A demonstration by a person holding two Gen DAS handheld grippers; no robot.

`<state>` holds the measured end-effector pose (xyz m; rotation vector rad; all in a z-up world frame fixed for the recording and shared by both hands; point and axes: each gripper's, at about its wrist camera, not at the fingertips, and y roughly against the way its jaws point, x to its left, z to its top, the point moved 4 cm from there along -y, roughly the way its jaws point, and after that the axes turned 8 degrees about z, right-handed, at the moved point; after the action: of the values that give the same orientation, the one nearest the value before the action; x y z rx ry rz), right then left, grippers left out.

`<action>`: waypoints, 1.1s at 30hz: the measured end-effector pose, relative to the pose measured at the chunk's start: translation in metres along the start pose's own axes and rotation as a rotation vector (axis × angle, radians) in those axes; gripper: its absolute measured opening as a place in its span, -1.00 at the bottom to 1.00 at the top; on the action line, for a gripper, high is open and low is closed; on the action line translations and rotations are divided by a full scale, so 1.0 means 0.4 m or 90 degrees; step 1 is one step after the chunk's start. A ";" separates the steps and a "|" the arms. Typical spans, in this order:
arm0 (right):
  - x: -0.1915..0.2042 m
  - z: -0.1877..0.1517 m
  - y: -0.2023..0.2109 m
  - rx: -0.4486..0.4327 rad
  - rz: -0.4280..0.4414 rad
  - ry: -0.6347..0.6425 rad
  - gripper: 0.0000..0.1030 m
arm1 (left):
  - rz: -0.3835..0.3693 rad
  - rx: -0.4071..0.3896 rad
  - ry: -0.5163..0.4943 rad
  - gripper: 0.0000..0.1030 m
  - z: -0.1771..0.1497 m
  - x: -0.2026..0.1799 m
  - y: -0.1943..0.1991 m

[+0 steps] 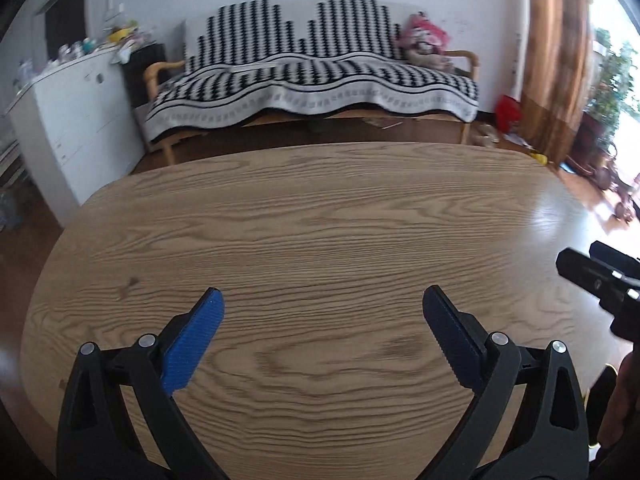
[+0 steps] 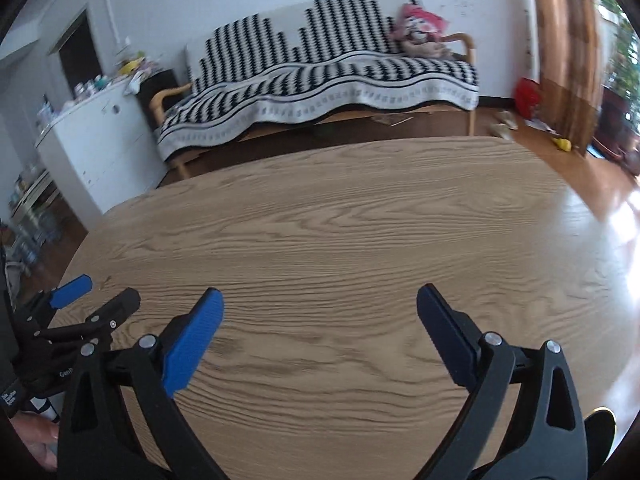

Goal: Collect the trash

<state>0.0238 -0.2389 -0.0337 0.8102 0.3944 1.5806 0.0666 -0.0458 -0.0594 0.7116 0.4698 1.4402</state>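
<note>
My left gripper (image 1: pixel 323 300) hangs over a bare wooden table (image 1: pixel 320 208), jaws spread wide with nothing between the blue pads. My right gripper (image 2: pixel 320 300) is beside it over the same table (image 2: pixel 360 220), also open and empty. The tip of the right gripper (image 1: pixel 596 276) shows at the right edge of the left wrist view. In the right wrist view the left gripper (image 2: pixel 96 292) shows at the left edge. No trash is in sight on the tabletop in either view.
Beyond the table's far edge stands a sofa (image 1: pixel 320 76) under a black-and-white cover, with a pink plush toy (image 1: pixel 424 38) on it. A white cabinet (image 1: pixel 76 108) with clutter on top is at the left. A red bag (image 1: pixel 508 110) and small items lie on the floor by the curtain (image 1: pixel 556 60).
</note>
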 end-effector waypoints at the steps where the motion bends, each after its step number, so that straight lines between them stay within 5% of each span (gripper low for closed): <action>1: 0.012 -0.002 -0.018 0.004 -0.001 0.004 0.82 | 0.003 0.001 0.002 0.87 0.005 0.016 -0.009; 9: 0.040 -0.010 -0.085 0.016 -0.023 0.022 0.83 | 0.001 0.005 0.026 0.87 0.029 0.085 -0.055; 33: 0.016 -0.035 -0.067 0.019 -0.040 0.031 0.84 | 0.000 0.012 0.039 0.87 0.029 0.073 -0.057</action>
<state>0.0335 -0.2251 -0.0594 0.7750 0.4753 1.5417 0.0938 -0.0183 -0.0632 0.6839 0.5302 1.4623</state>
